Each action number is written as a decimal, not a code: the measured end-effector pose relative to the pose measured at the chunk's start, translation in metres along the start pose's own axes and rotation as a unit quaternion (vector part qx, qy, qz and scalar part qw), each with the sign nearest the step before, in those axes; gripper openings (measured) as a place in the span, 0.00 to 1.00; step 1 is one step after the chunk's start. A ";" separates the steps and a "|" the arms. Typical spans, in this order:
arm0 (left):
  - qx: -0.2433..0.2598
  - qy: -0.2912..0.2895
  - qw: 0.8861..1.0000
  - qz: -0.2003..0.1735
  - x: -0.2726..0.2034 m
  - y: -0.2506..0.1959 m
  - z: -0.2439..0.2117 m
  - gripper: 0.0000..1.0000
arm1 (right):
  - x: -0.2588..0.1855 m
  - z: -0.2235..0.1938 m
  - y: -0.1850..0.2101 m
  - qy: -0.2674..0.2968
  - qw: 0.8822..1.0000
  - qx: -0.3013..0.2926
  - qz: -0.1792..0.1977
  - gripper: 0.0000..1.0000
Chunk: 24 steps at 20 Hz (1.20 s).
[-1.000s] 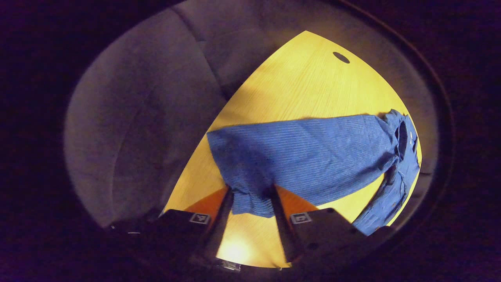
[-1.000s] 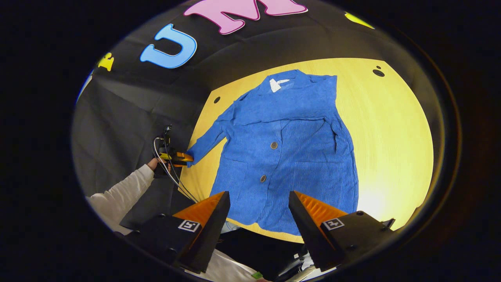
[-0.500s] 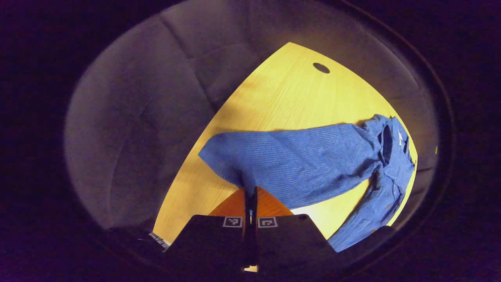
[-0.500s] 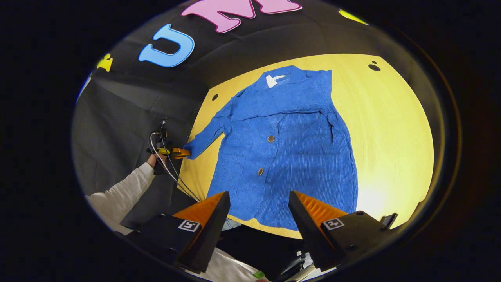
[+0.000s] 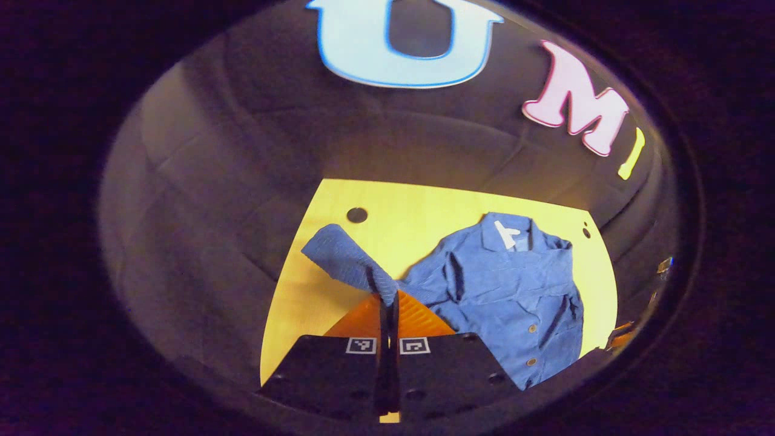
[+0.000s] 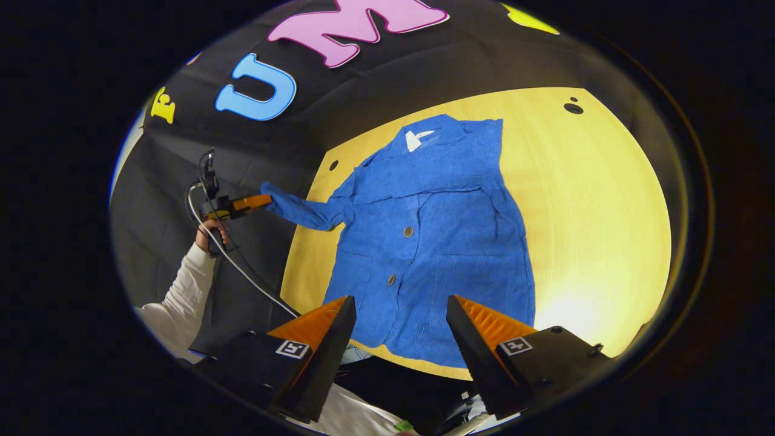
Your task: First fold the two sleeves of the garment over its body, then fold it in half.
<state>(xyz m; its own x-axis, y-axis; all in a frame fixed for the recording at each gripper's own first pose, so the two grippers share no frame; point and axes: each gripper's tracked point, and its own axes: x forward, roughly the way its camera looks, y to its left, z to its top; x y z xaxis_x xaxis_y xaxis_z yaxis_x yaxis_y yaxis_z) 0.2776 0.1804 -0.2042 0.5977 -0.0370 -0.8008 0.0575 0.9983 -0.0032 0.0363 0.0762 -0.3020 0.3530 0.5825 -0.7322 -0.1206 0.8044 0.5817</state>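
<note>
garment (image 6: 436, 242), a blue button-front jacket, lay face up on the yellow table (image 6: 593, 200), collar toward the booth wall and hem toward the table's near edge. the left gripper (image 5: 387, 300) had its two fingers pressed together on the cuff end of one sleeve (image 5: 345, 260), with cloth pinched between the tips. in the right gripper view that same gripper (image 6: 254, 201) was seen off the jacket's left side, out past the table edge and above it, held by a hand (image 6: 209, 233) in a white sleeve with a cable trailing down from it. the pinched sleeve (image 6: 300, 212) ran out from the jacket's shoulder to those fingers, raised clear of the table rather than lying flat. the right gripper (image 6: 399, 327) hung above the jacket's hem at the near edge, its jaws spread wide with nothing between them and touching no cloth. on the jacket itself two buttons (image 6: 408, 231) showed down the front, and a pale tag (image 6: 418, 139) sat inside the collar. the other sleeve lay folded in along the jacket's right side. a small dark hole (image 6: 572, 108) marked the table well beyond the jacket's right shoulder, and another (image 5: 357, 215) sat near the raised sleeve.
</note>
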 end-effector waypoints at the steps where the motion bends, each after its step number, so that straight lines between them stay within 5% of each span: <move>1: 0.021 -0.011 1.000 -0.013 -0.006 -0.026 0.015 0.00 | -0.003 0.004 -0.006 -0.006 1.000 0.006 -0.001 0.97; 5: 0.094 -0.039 0.993 -0.067 -0.007 -0.151 0.059 0.00 | -0.023 0.007 -0.030 -0.025 0.999 0.024 -0.004 0.97; 10: 0.156 0.000 0.979 -0.130 0.042 -0.290 0.053 0.00 | -0.055 -0.007 -0.077 -0.035 0.998 0.038 -0.027 0.97; 19: 0.175 0.086 0.975 -0.108 0.174 -0.388 -0.025 0.00 | -0.066 -0.012 -0.143 -0.060 0.991 0.113 -0.037 0.96; 24: 0.133 0.111 0.970 -0.171 0.186 -0.431 -0.040 0.07 | -0.061 -0.018 -0.153 -0.054 0.990 0.124 -0.032 0.96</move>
<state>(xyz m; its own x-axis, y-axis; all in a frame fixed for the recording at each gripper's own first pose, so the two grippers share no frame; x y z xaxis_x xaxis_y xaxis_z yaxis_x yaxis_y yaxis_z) 0.3319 -0.2547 -0.3758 0.3226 -0.3244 -0.8892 0.4449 0.8812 -0.1601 0.0162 -0.0797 -0.3530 0.4510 0.5043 -0.7364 0.1328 0.7780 0.6141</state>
